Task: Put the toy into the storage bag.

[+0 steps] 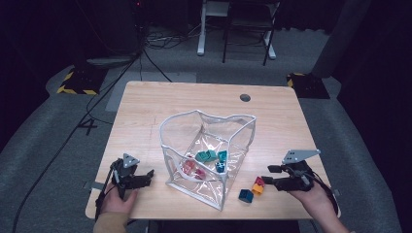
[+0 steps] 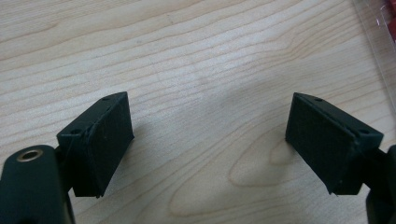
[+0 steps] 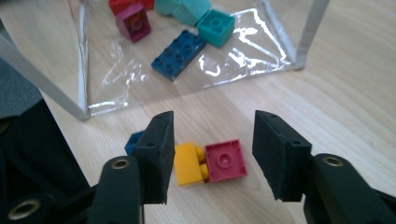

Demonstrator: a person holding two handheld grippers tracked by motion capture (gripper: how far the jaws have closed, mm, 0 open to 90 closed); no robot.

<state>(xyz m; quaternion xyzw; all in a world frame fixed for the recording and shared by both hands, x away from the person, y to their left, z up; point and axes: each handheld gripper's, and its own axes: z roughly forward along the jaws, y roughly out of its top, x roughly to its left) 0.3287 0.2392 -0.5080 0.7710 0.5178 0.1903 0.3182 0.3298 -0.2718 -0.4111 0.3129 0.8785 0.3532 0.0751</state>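
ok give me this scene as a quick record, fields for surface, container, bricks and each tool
surface: wooden table
container: clear plastic bag, standing open
inside the bag: teal, red and dark blue bricks
outside the bag: joined yellow and red bricks, blue brick
right tool: open, jaws either side of the yellow and red bricks, not touching them
left tool: open, nothing between the jaws, above bare table
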